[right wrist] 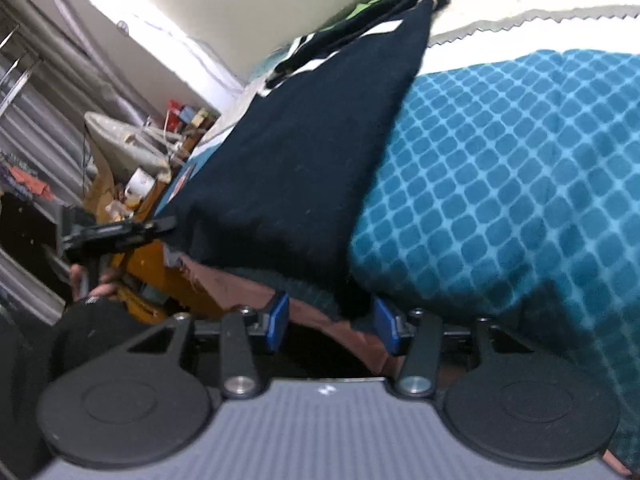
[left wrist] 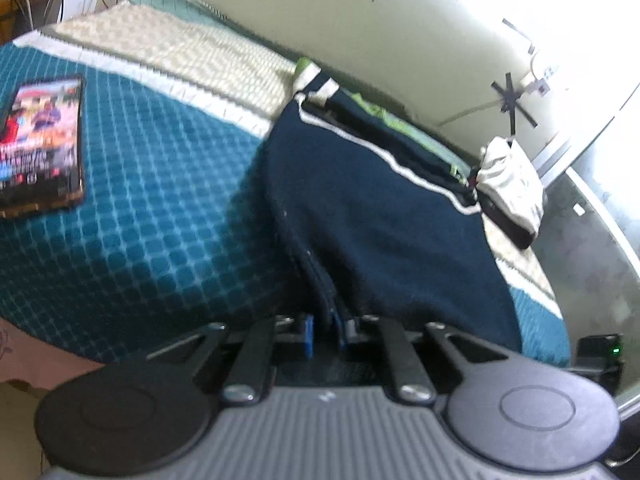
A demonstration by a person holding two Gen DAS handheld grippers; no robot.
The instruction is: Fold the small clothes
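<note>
The left gripper (left wrist: 326, 330) pinches the navy garment (left wrist: 372, 216) running toward upper right, while the right gripper (right wrist: 332, 322) gapes astride its corner.

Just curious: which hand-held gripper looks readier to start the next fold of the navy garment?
Probably left. The left hand-held gripper is shut on the navy garment edge; the right hand-held gripper is open around a corner.

No text, label, brand or number can be read in either view. At the left edge of the left wrist view, a dark-framed rectangular phone (left wrist: 40, 144) lying on the teal checked bedspread (left wrist: 152, 200) shows a colourful screen, its lettering too blurred to make out.
</note>
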